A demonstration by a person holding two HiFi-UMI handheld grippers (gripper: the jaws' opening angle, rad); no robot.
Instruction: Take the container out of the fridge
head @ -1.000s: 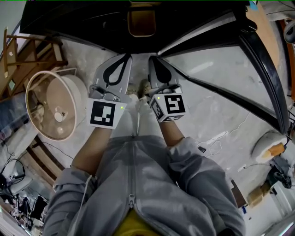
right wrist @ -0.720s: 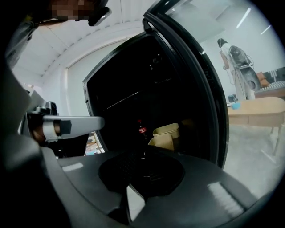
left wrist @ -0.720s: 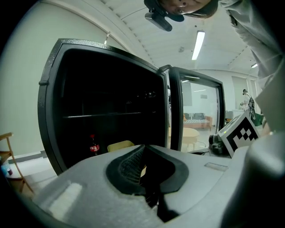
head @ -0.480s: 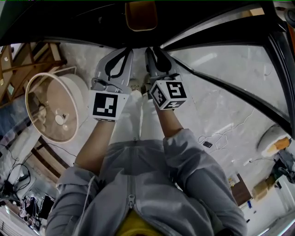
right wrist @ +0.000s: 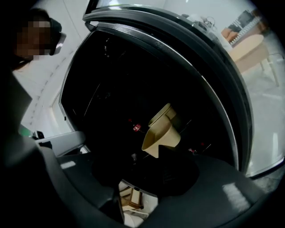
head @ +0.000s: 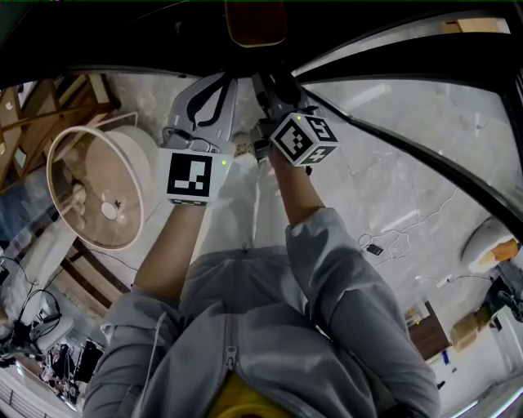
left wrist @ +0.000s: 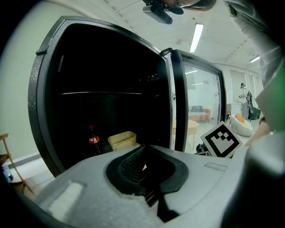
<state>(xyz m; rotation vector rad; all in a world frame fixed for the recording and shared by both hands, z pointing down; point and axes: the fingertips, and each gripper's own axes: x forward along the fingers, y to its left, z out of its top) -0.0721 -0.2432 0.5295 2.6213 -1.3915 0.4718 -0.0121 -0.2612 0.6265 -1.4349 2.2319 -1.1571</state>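
Head view puts the beige container (head: 255, 23) low in the dark fridge (head: 122, 41), straight ahead of both grippers and a shade nearer the right gripper (head: 268, 83). That gripper's jaws have just been opening and stand apart with nothing between them. The left gripper (head: 225, 82) has its jaws together, empty. Left gripper view shows the container's long side running across the shelf, with a cola bottle (left wrist: 93, 139) just beside it on the left, so the right hand looks better placed to reach in
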